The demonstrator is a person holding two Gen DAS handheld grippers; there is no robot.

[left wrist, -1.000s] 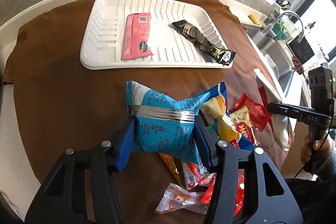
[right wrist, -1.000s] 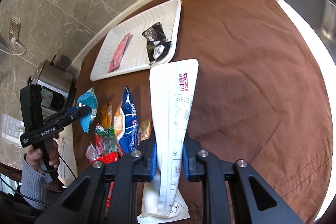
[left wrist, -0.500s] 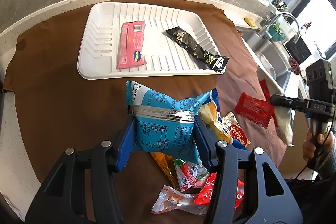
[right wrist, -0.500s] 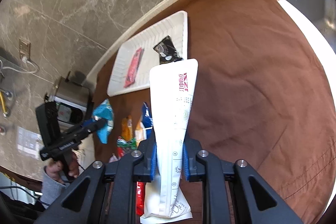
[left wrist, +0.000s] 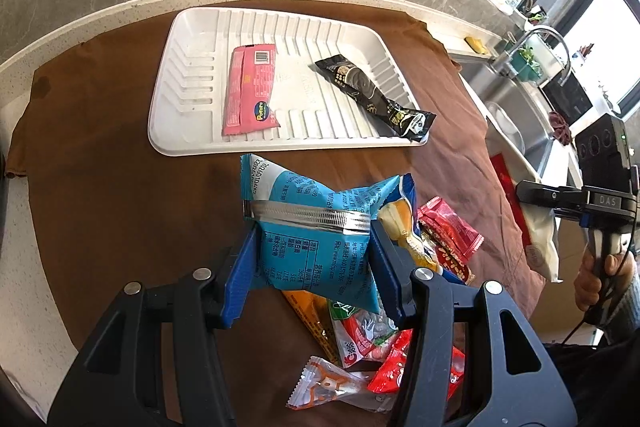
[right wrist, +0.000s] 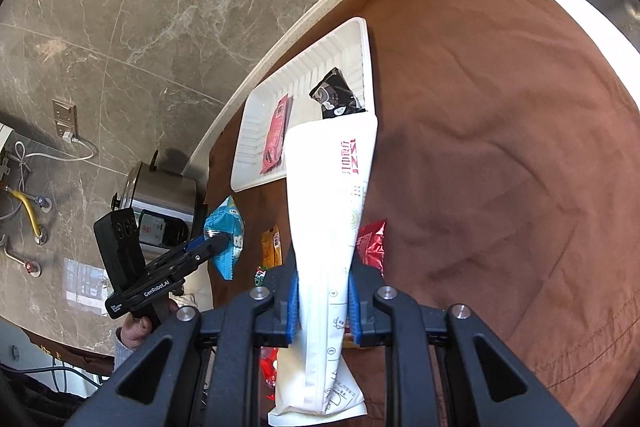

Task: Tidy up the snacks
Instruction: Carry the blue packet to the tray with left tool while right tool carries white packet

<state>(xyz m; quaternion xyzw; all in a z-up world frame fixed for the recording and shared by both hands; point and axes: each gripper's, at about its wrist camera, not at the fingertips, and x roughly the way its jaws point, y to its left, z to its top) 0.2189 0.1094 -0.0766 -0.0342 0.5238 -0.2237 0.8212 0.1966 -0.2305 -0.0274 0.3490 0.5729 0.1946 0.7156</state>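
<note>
The left gripper is clamped on a blue snack bag, its two blue pads pressing the bag's sides just below the silver seam; the bag fans out above the pads toward 12 o'clock, held above the brown cloth. Beyond it at 12 o'clock in the left wrist view lies the white tray, with a pink packet on its left half and a black packet running slantwise to the tray's 4 o'clock corner, its end lying over the rim. Under and to 4 o'clock of the left gripper a heap of loose snacks rests on the cloth: red, orange, yellow and green wrappers touching one another.

The right gripper grips a long white pouch between its pads, pinched near the pouch's lower third; the pouch stands nearly upright, widening toward 12 o'clock, and its top edge overlaps the tray in the right wrist view. From the left wrist camera the right gripper sits at 3 o'clock, well apart from the blue bag, with a hand on its handle
</note>
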